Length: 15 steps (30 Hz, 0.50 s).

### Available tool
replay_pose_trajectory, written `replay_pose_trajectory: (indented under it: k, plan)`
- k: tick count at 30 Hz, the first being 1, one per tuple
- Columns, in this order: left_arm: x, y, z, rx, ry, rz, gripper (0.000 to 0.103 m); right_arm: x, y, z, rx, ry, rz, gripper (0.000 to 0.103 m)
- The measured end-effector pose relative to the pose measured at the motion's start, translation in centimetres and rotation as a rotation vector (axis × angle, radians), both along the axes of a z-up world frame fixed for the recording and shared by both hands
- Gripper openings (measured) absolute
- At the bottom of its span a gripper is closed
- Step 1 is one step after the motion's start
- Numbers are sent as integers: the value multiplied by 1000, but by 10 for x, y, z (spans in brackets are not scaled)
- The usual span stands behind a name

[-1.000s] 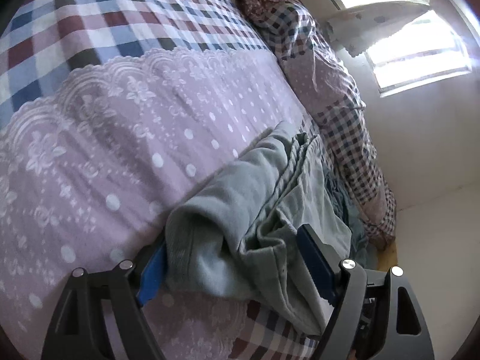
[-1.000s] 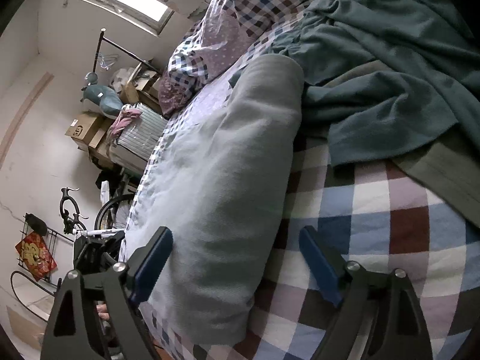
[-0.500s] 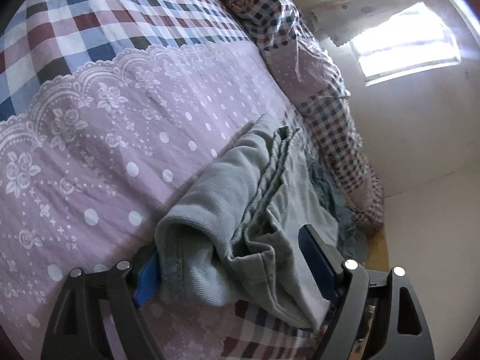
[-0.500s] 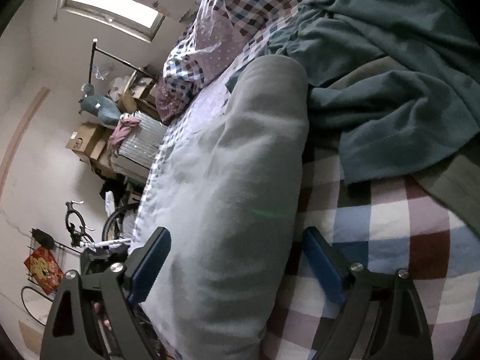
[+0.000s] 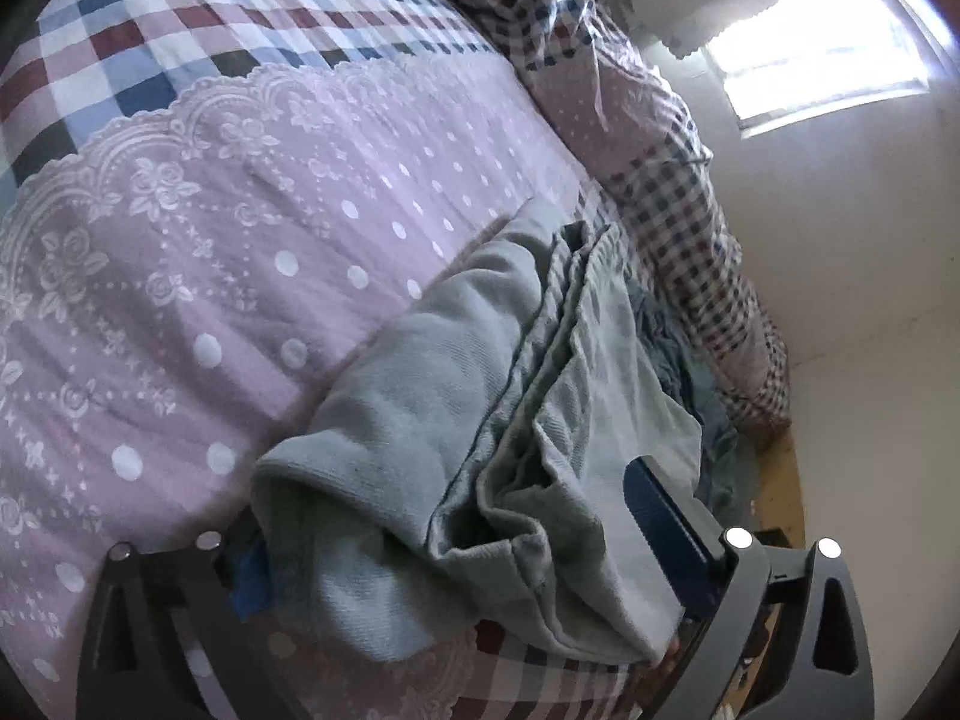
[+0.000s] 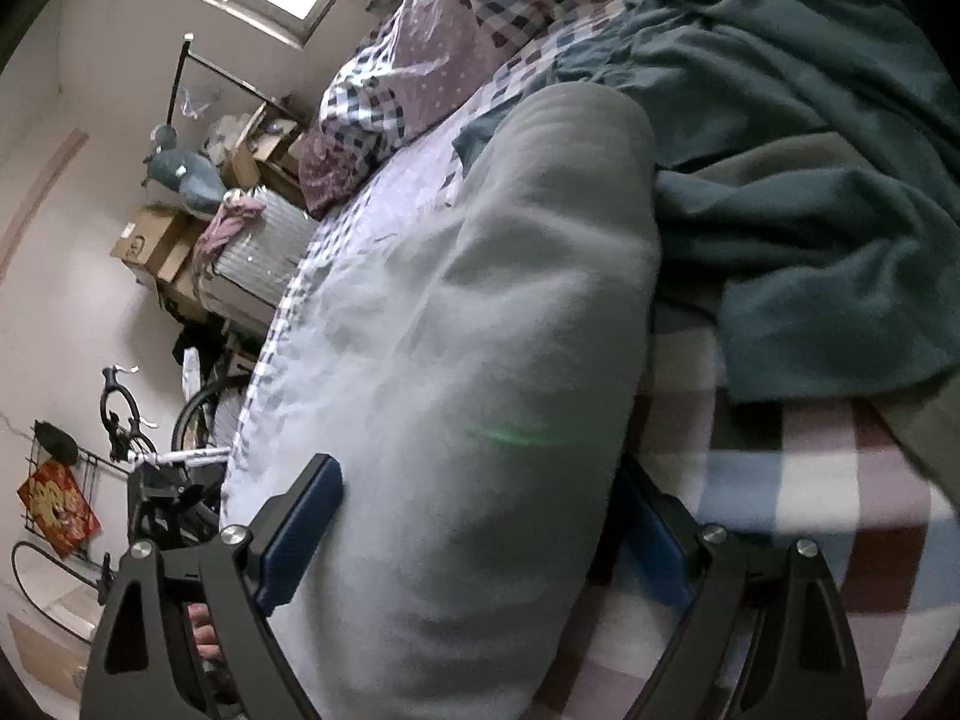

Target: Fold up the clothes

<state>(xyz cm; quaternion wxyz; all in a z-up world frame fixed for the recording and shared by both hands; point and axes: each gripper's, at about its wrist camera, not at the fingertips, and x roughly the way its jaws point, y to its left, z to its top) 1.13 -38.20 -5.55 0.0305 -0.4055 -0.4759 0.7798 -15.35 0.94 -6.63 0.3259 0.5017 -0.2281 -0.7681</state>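
- The pale grey-green garment (image 5: 420,438) is soft, knit-looking stuff with a fine ribbed weave. It's bunched into thick rolls and loose layered folds, with one rounded cuff-like end near my left tongs (image 5: 456,534).
- It lies on the bed cover (image 5: 198,276), along the side edge of the bed. In the right view it's a long smooth padded-looking slab (image 6: 480,372) running away from me.
- My left tongs are spread wide with the bunched end sitting between the blue pads. The cloth covers part of one pad, so I can't tell if they're pinching anything.
- My right tongs (image 6: 474,522) are spread wide too, straddling the near end of the garment, one pad on top and one tucked beside it.
- The bed cover is lilac with white dots and lacy flower print, then goes checked in blue, maroon and white.
- A crumpled dark teal cloth (image 6: 810,168), fleecy-looking, lies right beside the garment on the bed cover.
- A checked pillow (image 5: 660,138) sits past the garment at the head of the bed.
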Motion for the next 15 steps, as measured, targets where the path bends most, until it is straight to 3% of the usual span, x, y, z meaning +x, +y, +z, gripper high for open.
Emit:
replay_pose_trajectory:
  k: [4,8,9,15]
  plan:
    - [4,-4,-2,13,-8,8,91,-16,-11,-5,19,-31,22,93]
    - [12,-15,-6,76,-11,21,59,-22,-24,-6,53,-32,29,92]
    - [12,-16,-7,103,-4,18,53,-23,-27,-5,60,-33,30,89]
    - [15,-9,12,73,70,-19,35,-19,-35,4,107,-6,30,64]
